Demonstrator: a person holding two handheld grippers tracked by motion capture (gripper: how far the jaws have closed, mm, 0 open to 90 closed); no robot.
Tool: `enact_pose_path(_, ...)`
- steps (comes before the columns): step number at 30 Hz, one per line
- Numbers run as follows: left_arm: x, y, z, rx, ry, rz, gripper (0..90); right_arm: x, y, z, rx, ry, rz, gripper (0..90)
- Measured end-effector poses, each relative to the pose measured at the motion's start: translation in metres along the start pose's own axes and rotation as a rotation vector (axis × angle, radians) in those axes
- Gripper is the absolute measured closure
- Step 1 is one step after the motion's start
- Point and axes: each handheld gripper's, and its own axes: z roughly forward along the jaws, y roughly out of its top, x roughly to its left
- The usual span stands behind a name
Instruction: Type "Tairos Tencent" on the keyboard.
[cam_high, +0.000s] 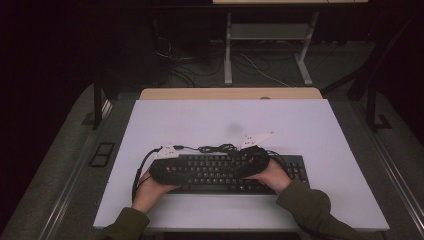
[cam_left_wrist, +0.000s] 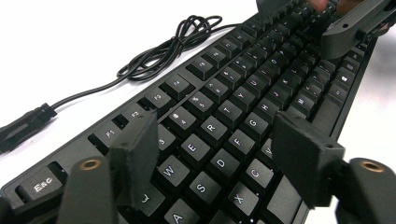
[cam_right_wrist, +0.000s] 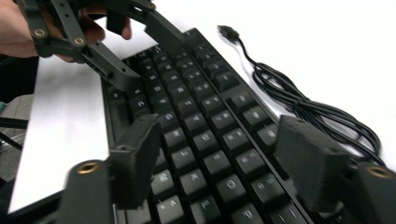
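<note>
While a black keyboard (cam_high: 227, 172) lies flat on the near half of the white table (cam_high: 310, 130), a little right of the table's middle, both grippers are held low over its keys. The left gripper (cam_high: 172, 170) is seen above the keyboard's left end, and in the left gripper view its jaws are spread wide apart over the letter keys, clamped on nothing. The right gripper (cam_high: 250, 162) is held over the keyboard's middle-right part; in the right gripper view its jaws are likewise parted, with rows of keys seen between them and nothing gripped. Whether the jaw tips touch the keys cannot be told. Just beyond the far edge of the keyboard, a black cable (cam_left_wrist: 159, 51) is gathered in loose loops on the table, and its plug (cam_right_wrist: 228, 31) is seen lying on the white surface. Each gripper is held by a hand in an olive sleeve (cam_high: 310, 202) at the near edge.
</note>
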Motion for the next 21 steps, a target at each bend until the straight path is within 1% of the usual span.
enact_pose_path(6, 0.0, 0.0, 0.001, 0.005, 0.007, 0.004, 20.8, 0.004, 0.006, 0.005, -0.016, 0.031, 0.002, 49.4)
enact_pose_path(9, 0.0, 0.0, 0.001, 0.009, 0.006, 0.003, 16.0, 0.006, 0.007, 0.007, -0.007, 0.047, -0.003, 59.2)
enact_pose_path(12, 0.0, 0.0, 0.003, 0.013, -0.002, 0.001, 13.5, 0.009, 0.007, 0.01, 0.004, 0.062, 0.001, 68.0)
enact_pose_path(17, -0.001, 0.0, 0.004, 0.017, 0.001, 0.0, 7.3, 0.014, 0.006, 0.016, 0.031, 0.076, -0.027, 83.2)
enact_pose_path(20, -0.001, 0.0, 0.005, 0.017, 0.0, -0.002, 3.0, 0.017, 0.005, 0.018, 0.049, 0.086, -0.041, 89.2)
enact_pose_path(21, -0.001, 0.0, 0.006, 0.018, 0.001, -0.005, 1.5, 0.017, 0.005, 0.019, 0.052, 0.09, -0.044, 89.3)
